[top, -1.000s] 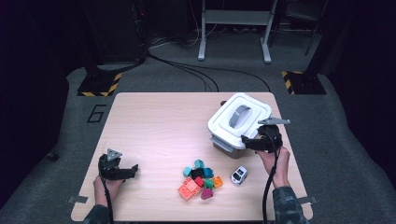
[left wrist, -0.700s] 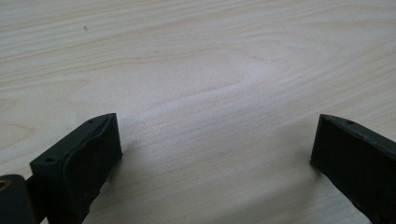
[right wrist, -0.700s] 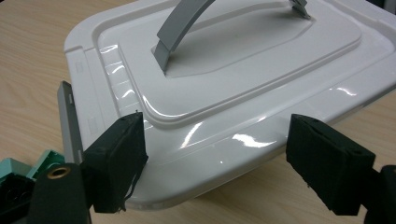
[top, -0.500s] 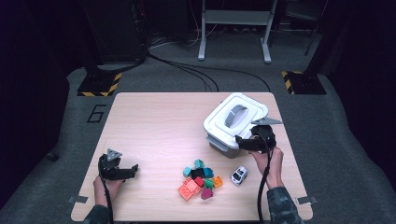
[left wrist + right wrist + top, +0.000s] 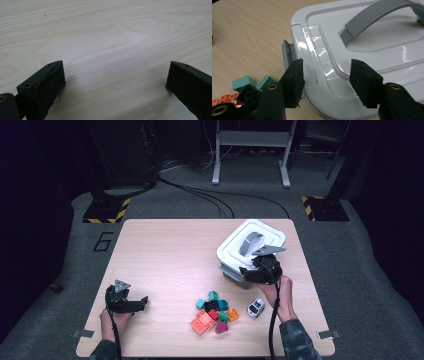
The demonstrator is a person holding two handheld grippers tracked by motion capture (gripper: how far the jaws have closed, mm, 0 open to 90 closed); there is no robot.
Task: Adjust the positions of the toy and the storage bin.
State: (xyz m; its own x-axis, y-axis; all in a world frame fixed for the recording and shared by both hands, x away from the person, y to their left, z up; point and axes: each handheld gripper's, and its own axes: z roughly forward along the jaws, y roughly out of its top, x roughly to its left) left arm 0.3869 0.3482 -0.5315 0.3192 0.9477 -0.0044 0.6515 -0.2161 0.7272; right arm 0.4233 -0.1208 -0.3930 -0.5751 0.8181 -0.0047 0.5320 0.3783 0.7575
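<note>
A white lidded box [image 5: 260, 232] with a grey handle [image 5: 248, 243] stands at the right of the wooden table [image 5: 165, 250]. My right gripper [image 5: 246, 273] is at the box's near left corner. In the right gripper view its jaws have just been closing and straddle the lid's rim [image 5: 322, 62]. The left jaw sits beside the grey latch [image 5: 287, 52], the other hovers over the lid, and neither pad clearly presses. My left gripper [image 5: 142, 302] rests open at the table's front left, over bare wood [image 5: 115, 50].
A pile of coloured bricks [image 5: 212, 312] lies near the front edge, left of a small white toy car [image 5: 256, 307]. Teal and black bricks [image 5: 247, 85] sit just below the right gripper. Cables and stands cross the floor behind the table.
My right gripper has slid left along the box to its near corner, and its jaws have narrowed. The left gripper has not moved.
</note>
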